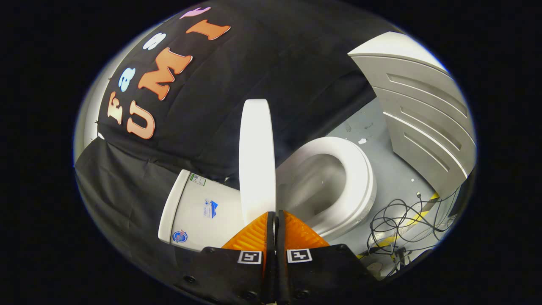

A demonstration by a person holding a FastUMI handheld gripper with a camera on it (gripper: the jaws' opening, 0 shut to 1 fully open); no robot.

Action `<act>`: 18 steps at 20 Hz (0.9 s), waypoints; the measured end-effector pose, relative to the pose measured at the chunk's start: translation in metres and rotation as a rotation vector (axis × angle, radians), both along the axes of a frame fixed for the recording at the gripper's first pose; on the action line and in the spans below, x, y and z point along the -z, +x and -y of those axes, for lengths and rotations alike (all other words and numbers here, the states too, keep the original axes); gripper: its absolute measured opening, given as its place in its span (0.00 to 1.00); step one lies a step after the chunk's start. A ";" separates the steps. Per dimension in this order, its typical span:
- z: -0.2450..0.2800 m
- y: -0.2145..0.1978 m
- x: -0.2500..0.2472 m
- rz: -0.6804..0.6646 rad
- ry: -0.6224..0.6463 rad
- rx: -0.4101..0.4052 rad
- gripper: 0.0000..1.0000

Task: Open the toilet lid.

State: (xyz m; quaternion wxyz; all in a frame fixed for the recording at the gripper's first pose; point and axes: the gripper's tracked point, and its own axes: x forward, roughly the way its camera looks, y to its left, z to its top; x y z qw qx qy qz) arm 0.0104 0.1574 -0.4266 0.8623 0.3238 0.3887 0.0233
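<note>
White ceramic and moulded plastic: the toilet (338,186) sits centre-right of frame, bowl open to view, tank (199,212) at lower left against the black cloth wall (275,63). A grey panelled cabinet (427,123) stands at upper right.

The toilet lid (257,156) stands edge-on at centre, raised near upright, directly ahead of my fingers. I judge it rigid, light, glossy and slippery, swinging freely on its hinge.

Gripper (276,218): fingers drawn nearly together on the lid's thin rim (I cannot tell whether both actually press on it). The free edge, away from the hinge, is the sensible hold.

Loose black cables (398,220) lie on the floor at lower right.
</note>
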 end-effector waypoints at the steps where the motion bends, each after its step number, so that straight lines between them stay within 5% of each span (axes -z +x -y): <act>1: -0.004 0.001 -0.004 0.006 -0.012 -0.006 0.08; 18: -0.090 0.011 -0.068 0.107 -0.171 -0.109 0.08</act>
